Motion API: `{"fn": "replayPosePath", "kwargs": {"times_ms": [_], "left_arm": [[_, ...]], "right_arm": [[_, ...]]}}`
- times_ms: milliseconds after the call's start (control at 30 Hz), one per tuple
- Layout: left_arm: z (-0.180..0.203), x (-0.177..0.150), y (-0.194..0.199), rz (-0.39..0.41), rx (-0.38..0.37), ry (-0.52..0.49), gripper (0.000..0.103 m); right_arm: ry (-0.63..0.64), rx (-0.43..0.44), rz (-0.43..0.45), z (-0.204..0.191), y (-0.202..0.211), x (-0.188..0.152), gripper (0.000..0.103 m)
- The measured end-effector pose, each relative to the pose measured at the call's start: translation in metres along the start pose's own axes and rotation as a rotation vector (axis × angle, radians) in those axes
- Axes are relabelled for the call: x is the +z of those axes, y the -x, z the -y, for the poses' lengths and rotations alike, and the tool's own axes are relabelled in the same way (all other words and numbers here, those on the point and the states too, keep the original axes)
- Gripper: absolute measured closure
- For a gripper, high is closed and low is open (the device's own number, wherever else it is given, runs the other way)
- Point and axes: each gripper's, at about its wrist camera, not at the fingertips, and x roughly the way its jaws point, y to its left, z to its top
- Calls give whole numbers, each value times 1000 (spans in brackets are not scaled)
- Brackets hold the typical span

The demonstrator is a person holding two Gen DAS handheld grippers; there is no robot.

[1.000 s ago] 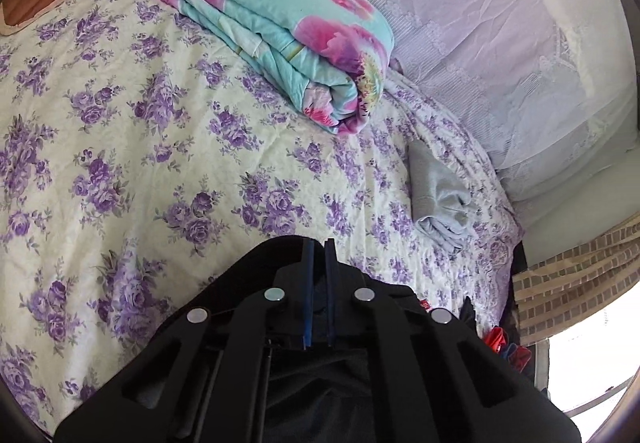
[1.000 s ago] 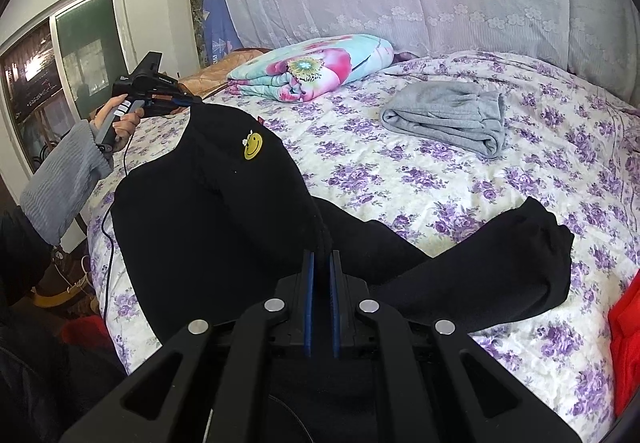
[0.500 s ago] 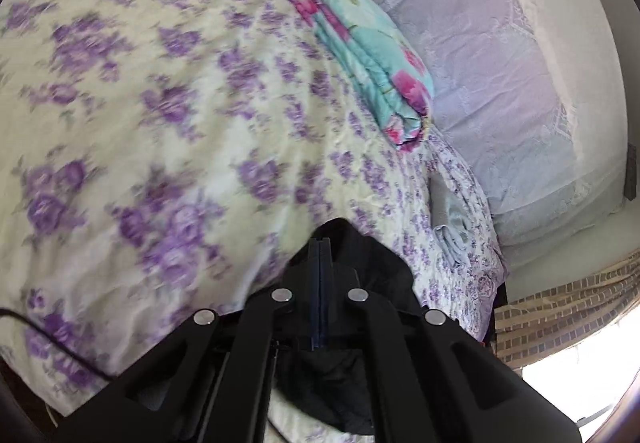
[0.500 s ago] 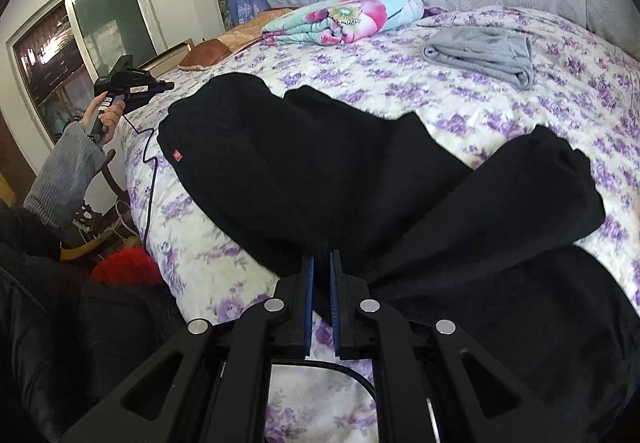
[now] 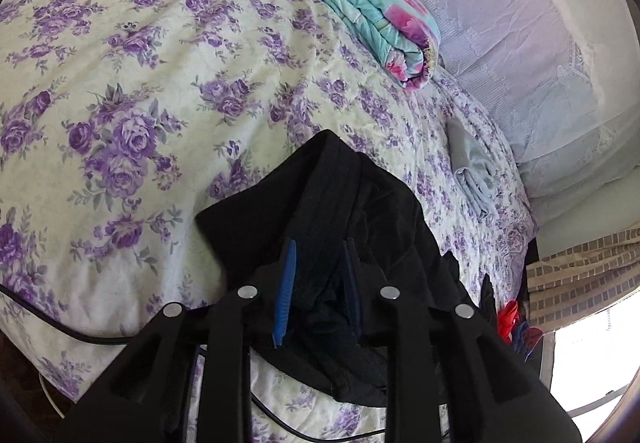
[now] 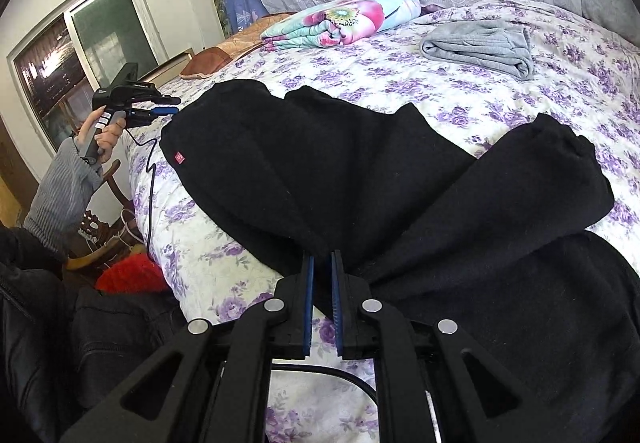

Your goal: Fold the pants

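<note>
The left gripper (image 5: 318, 255) has its jaws spread apart, with nothing pinched between them; black cloth of the pants (image 5: 360, 211) lies under and between the blue-lined fingers (image 5: 287, 279). In the right wrist view this gripper hangs just off the waistband end of the pants, held in the person's left hand (image 6: 102, 135), its jaws apart there too.

The right gripper (image 6: 321, 263) has its jaws parted by a narrow gap, their tips at the dark fold where the two legs meet; whether they pinch any cloth cannot be told.

The pants (image 6: 320, 171) lie spread on the bed (image 6: 440, 91), waistband toward the left edge with a small red tag (image 6: 179, 158), one leg angled off to the right.

Farther up the bed sit a folded grey garment (image 6: 484, 47) and a rolled floral quilt (image 6: 340, 19). A black cable (image 6: 149, 179) trails down from the left gripper over the bed's edge.
</note>
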Motion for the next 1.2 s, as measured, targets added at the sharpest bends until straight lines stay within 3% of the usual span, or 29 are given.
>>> {"fn": "replayPosePath", "kwargs": {"times_ms": [100,233,500,567,633,700,900,1067,1200], "left_arm": [[-2,-1,8,7,8,19,80],[0,-15,18,0,9,17,69],[-1,-23,-14,-48,58,32,69],[0,-18,-19,-42,66,31,70],[1,-15,-15,-19,43,36,82],[6,-13,-2,19,5,11,87],[15,-5,34,104,-60,-15,90],[-16,3,13,27,-56,71,90],[-27,3,8,35,-59,84,90]], "right_arm": [[-3,9,-1,2,-1,1,94],[-13,19,-7,5,-3,-1,93],[-27,32,-4,6,-6,-5,93],[-32,32,-1,6,-5,-5,93],[-34,30,1,6,-4,-5,93],[-30,29,5,5,-3,-4,93],[-3,36,20,-3,4,0,92],[-6,60,-14,-4,-9,-4,91],[-6,57,-22,-8,-10,-3,91]]}}
